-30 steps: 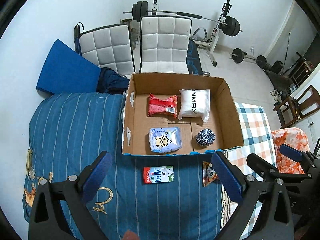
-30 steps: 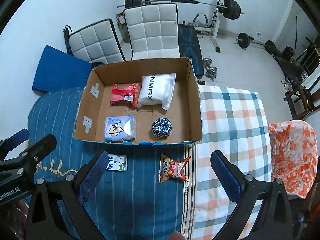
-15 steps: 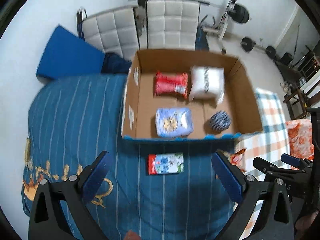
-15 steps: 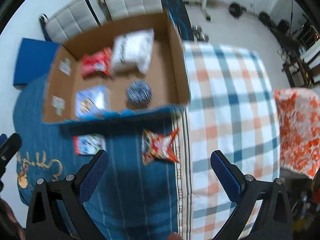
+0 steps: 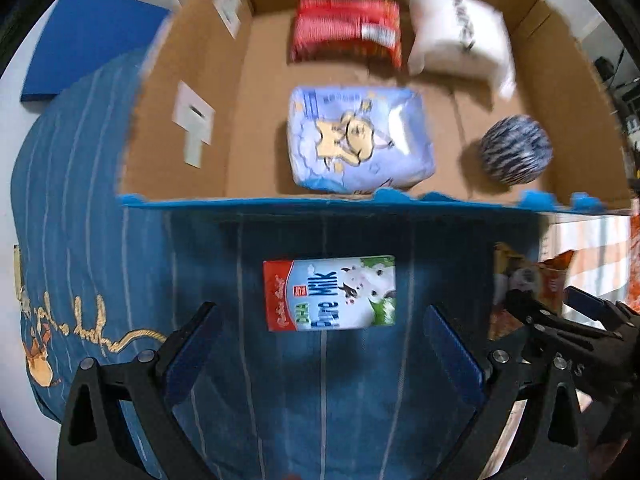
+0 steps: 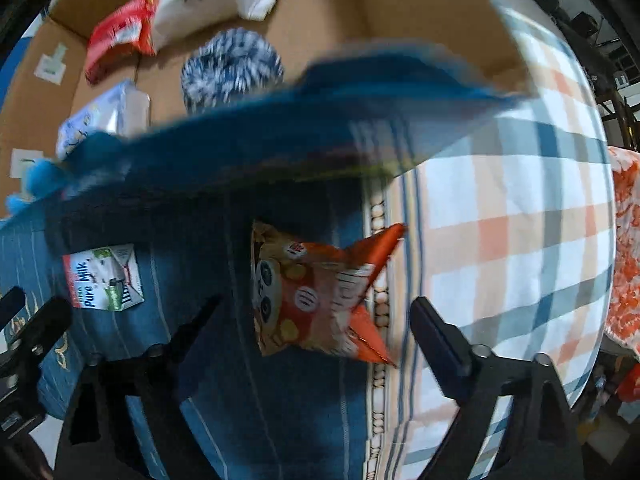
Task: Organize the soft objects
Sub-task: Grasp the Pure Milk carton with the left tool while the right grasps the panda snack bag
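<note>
Claws first: our left claw gapes wide just short of the milk carton; our right claw stands equally apart, straddling the orange snack bag; both items lie on the blue bedspread beside the cardboard box; we judge both grasps pending; next, lower, centre, close.

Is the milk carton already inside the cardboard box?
No, the milk carton lies on the blue striped cloth in front of the cardboard box, between the open fingers of the left claw.
</note>
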A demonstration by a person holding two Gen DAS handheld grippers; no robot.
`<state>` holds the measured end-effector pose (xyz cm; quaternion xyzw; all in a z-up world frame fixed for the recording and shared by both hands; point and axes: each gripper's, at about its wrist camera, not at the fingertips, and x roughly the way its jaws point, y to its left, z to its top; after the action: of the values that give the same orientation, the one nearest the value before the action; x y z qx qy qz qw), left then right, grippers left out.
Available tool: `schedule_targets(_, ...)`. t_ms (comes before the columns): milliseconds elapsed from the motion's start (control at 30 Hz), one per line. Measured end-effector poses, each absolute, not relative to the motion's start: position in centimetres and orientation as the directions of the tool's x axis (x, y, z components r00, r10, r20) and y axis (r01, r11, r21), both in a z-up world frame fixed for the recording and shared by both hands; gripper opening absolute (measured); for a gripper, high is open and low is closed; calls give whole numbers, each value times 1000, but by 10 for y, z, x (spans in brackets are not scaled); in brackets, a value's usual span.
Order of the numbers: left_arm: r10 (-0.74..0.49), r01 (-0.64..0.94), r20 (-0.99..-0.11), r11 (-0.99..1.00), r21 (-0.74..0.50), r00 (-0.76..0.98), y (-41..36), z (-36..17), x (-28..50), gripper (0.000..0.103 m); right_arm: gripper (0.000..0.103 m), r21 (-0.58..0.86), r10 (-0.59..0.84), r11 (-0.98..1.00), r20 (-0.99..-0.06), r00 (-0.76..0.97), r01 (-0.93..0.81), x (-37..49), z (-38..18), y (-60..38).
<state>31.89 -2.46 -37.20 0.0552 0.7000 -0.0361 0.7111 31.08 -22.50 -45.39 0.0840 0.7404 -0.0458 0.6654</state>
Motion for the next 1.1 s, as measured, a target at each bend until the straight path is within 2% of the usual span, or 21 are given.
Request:
schedule_targets(67, 33, 127, -999, 992, 30, -23, -25, -388, 323, 103, 80, 41, 64, 983, -990, -128, 179, 311, -465, -220)
schedule_targets(133, 26, 123, -998, 992, 19, -56, -25, -401, 326, 103, 67, 37, 65, 984, -986, -155, 176, 310, -476, -216)
schedule_targets(400, 8, 95, -995, 995, -2, -99, -19, -430, 329, 102, 62, 19, 51, 983, -985, -168, 184, 306, -483, -208)
schedule_targets(500, -23, 97, -994, 995, -33, -104, -21, -431, 329, 91, 59, 19, 50, 983, -984, -172, 181, 305, -484, -206)
schedule_targets(700, 0, 125, -996, 992, -11, -86, -29, -425, 322, 91, 56, 20, 55, 984, -979, -198, 175, 306, -482, -215)
schedule_targets(1100, 13, 150, -986, 989, -12, -164, -31, -433, 210, 91, 55, 92, 136, 982, -951, -278, 167, 221, -492, -209)
